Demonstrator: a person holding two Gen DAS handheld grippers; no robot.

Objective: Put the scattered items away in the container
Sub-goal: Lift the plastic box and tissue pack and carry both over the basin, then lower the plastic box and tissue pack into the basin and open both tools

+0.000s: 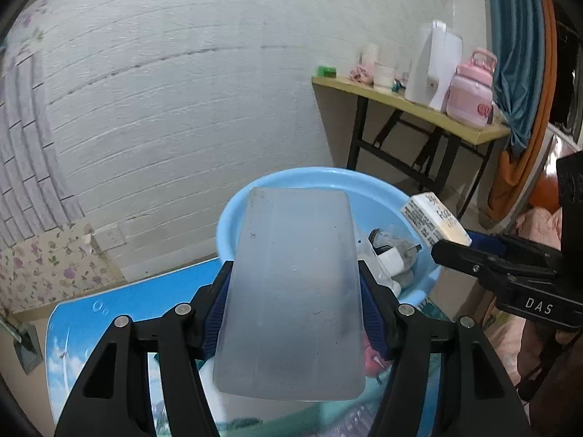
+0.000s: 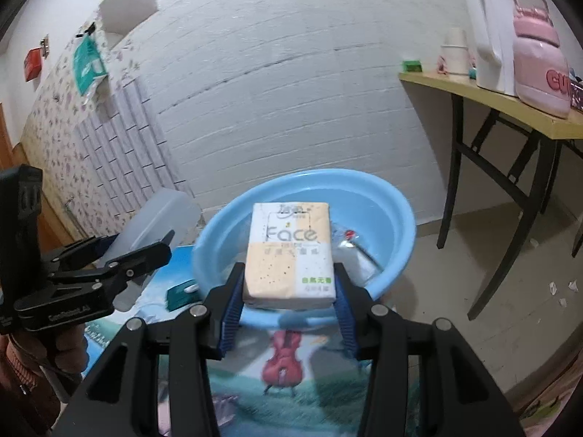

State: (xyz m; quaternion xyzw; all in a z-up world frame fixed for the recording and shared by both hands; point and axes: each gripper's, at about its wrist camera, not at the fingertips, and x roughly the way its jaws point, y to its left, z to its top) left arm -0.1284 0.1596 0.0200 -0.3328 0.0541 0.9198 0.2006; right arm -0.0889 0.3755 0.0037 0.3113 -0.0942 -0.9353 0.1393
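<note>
My left gripper [image 1: 295, 266] is shut on a frosted translucent plastic box [image 1: 291, 291], held in the air in front of the blue basin [image 1: 255, 196]. At the right of that view, my right gripper [image 1: 455, 242] is shut on a tissue pack [image 1: 433, 222] over the basin's right rim. In the right wrist view the right gripper [image 2: 289, 267] clamps the orange-and-white "Face" tissue pack [image 2: 289, 255] in front of the basin [image 2: 386, 211]. The left gripper [image 2: 135, 240] with the plastic box [image 2: 160, 215] is at the left. Wrapped items [image 2: 355, 255] lie inside the basin.
The basin stands on a low table with a picture mat [image 2: 284, 364]. A small green box [image 2: 180, 293] lies on the mat left of the basin. A side table [image 2: 510, 109] with a white jug [image 2: 492, 36] and a pink bottle [image 2: 539, 62] stands at the right by the wall.
</note>
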